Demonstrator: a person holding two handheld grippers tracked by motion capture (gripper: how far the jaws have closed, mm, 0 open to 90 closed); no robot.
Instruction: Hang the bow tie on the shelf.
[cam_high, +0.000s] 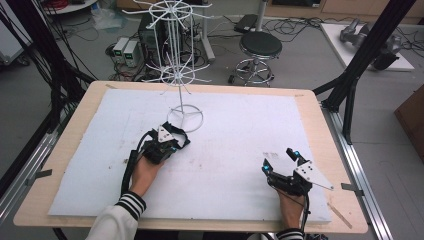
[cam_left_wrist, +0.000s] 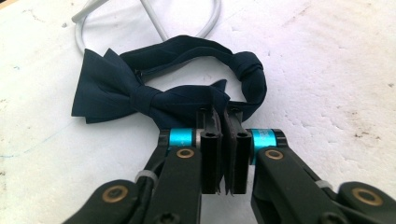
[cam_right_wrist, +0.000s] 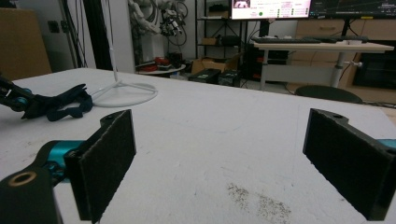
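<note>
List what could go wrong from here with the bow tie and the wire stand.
1. The left tool is shut on only the edge of one wing of the dark bow tie, so the cloth may slip out when lifted.
2. The tie's strap loop lies right beside the white wire stand's base ring and could snag it.
3. The right tool is open and apart from the tie, so nothing steadies the stand.

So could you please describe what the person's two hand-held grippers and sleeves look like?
Each hand-held gripper is black, with linkage arms on brass-coloured pivots, turquoise collars by the jaws and flat dark pads. The left hand-held gripper and the right hand-held gripper each carry a grey three-cornered plate and trail a black cable. The sleeves are white with black-and-white striped cuffs.
</note>
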